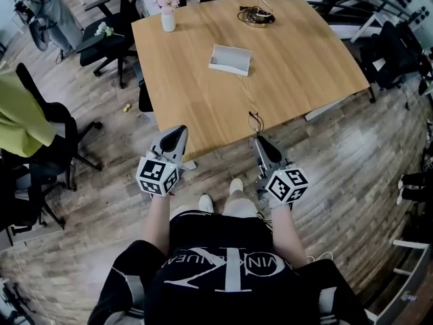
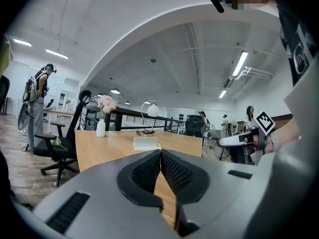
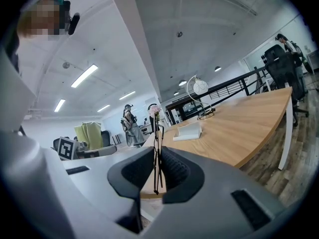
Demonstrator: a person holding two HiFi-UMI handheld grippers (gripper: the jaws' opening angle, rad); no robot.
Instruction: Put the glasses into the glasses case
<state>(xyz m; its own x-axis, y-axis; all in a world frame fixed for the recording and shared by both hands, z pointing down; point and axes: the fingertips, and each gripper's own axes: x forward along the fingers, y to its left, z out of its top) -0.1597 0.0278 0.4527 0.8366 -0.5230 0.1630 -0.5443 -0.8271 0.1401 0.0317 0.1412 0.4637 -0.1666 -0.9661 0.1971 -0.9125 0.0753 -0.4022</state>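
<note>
The white glasses case (image 1: 230,59) lies near the middle of the wooden table (image 1: 298,66); it also shows as the case (image 2: 145,143) in the left gripper view and the case (image 3: 187,131) in the right gripper view. My right gripper (image 1: 257,139) hovers at the table's near edge, shut on thin black-framed glasses (image 1: 255,120). In the right gripper view the glasses (image 3: 158,133) stand upright between the pads of the right gripper (image 3: 157,158). My left gripper (image 1: 181,128) is beside it at the same edge. The left gripper (image 2: 160,153) is shut with nothing in it.
A white vase of pink flowers (image 1: 168,20) stands at the table's far left corner, and a coiled lamp base (image 1: 256,15) at the far middle. Black office chairs (image 1: 108,26) stand to the left and a chair (image 1: 399,53) to the right. My feet (image 1: 235,185) are on the wooden floor.
</note>
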